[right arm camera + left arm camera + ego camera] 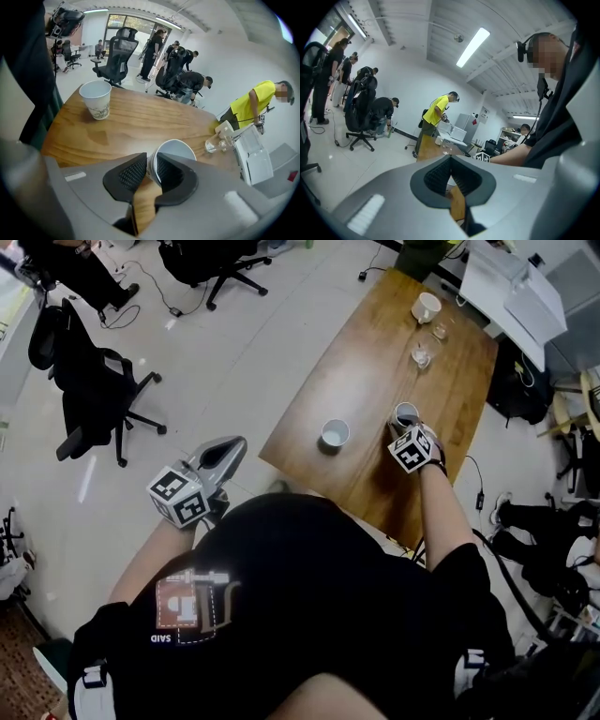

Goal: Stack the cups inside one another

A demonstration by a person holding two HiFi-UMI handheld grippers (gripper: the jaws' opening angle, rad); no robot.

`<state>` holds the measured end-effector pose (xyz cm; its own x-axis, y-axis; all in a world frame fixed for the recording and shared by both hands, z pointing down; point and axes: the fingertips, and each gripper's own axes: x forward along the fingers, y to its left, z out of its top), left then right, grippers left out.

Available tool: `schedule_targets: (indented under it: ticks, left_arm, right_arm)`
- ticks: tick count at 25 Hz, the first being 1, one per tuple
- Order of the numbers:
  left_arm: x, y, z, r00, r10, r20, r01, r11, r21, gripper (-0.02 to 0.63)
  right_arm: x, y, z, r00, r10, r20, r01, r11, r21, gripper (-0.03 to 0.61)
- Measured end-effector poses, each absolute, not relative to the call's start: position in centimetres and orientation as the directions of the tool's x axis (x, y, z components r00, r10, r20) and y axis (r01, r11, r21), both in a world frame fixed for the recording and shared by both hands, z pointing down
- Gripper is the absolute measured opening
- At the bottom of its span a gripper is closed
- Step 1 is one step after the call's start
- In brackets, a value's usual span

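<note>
The right claw [151, 164] points steeply down onto the paper cup [176, 150], jaws narrow, one inside the mouth and one outside, and the pads look closed on the near wall just under the rim. That cup stands upright on the worktop [375, 362] near its front edge, mouth up. The coming move turns on the patterned cup [335, 433]. In the head view it stands to the left of the gripped one, near but clearly apart, also upright and mouth up, so the two long axes run parallel and vertical. By my reading, nesting means lifting the gripped cup clear, carrying it sideways and lowering it straight into that open mouth; a pinch on one wall could let it hang tilted, which would catch the rim. Only bare wood lies between the two cups, so nothing stands in the way. The left claw [232, 451] is shut with nothing between its pads and hovers off the worktop's near corner, over the floor. It is the closer one to the patterned cup but not over it. A far cup [427, 307] and two glasses [424, 352] stand well apart toward the far end, and an office chair [94, 390] stands on the floor to the left.
</note>
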<state>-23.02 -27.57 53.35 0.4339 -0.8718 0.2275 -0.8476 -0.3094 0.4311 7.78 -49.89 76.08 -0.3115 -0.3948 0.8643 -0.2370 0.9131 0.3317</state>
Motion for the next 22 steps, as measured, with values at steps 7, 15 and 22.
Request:
schedule_targets:
  ticks: [7,15,22]
  left_arm:
    - [-22.2,-29.3,53.0,0.475,-0.862,0.179,-0.823,-0.362,0.438,0.002]
    - [-20.2,-30.8,52.3,0.513,-0.851,0.116,-0.789,-0.414,0.453,0.002]
    - [-20.7,-29.9,52.6,0.500,-0.857,0.129,-0.798,-0.398,0.452,0.002]
  right_arm:
    - [6.3,-49.0,70.4,-0.406,-0.386,0.828,-0.263,0.917,0.299,0.040]
    - [-4.7,-38.0,60.8,-0.648,-0.140,0.749,0.054,0.972,0.228,0.040]
    - [-5.9,-35.7,67.2,-0.532,-0.067,0.844,0.201,0.958,0.203,0.041]
